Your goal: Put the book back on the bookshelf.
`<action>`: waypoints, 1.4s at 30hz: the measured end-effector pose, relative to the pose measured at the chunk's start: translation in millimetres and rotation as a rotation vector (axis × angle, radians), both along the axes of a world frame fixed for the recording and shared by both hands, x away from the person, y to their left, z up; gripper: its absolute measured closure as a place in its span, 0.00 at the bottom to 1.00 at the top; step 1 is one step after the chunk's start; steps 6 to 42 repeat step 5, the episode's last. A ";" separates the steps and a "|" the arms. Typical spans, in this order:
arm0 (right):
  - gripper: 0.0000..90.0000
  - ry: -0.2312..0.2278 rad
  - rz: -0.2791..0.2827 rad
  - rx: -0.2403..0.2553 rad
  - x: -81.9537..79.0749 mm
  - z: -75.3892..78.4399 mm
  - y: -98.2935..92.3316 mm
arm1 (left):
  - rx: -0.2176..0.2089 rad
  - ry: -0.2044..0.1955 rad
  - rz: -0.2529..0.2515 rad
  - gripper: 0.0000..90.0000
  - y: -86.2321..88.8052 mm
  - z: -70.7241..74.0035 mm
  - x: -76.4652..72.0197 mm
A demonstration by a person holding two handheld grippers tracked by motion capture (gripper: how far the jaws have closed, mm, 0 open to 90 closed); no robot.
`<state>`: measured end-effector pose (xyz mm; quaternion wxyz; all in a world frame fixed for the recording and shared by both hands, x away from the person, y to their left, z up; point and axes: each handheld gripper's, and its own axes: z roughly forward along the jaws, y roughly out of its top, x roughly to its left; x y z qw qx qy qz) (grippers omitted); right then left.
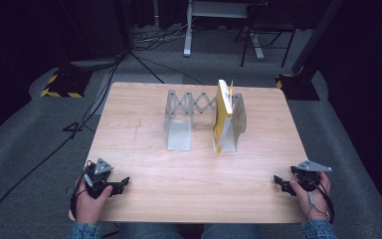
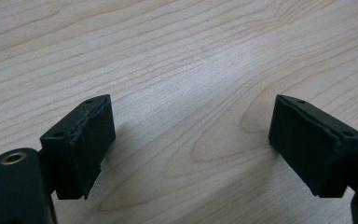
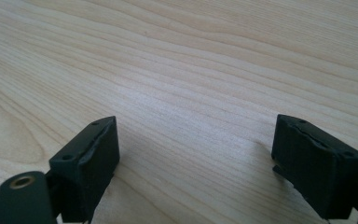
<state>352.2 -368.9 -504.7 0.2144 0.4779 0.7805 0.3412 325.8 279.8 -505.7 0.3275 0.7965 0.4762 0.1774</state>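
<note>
A yellow book (image 1: 222, 113) stands upright at the right end of a grey metal extendable book rack (image 1: 189, 117) in the far middle of the wooden table (image 1: 199, 174). Near the table's front left corner a hand holds my left gripper (image 1: 121, 185), open, its jaws pointing right. At the front right corner my right gripper (image 1: 279, 182) is open too, jaws pointing left. In the left gripper view the left gripper (image 2: 191, 140) has bare wood between its pads. The right gripper view shows the right gripper (image 3: 196, 158) the same way, wide apart and holding nothing.
The rack's left bookend (image 1: 178, 130) has nothing against it, with a scissor lattice joining it to the right one. Dark floor with cables (image 1: 94, 107) lies left of the table, and stand legs (image 1: 251, 45) are behind it.
</note>
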 end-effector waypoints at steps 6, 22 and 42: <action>0.17 0.001 -0.004 0.000 -0.2 0.0 0.2 | 0.000 0.000 0.001 0.16 -0.1 0.0 0.0; 0.17 0.001 -0.004 0.000 -0.2 0.0 0.2 | 0.000 0.000 0.001 0.16 -0.1 0.0 0.0; 0.17 0.001 -0.004 0.000 -0.2 0.0 0.2 | 0.000 0.000 0.001 0.16 -0.1 0.0 0.0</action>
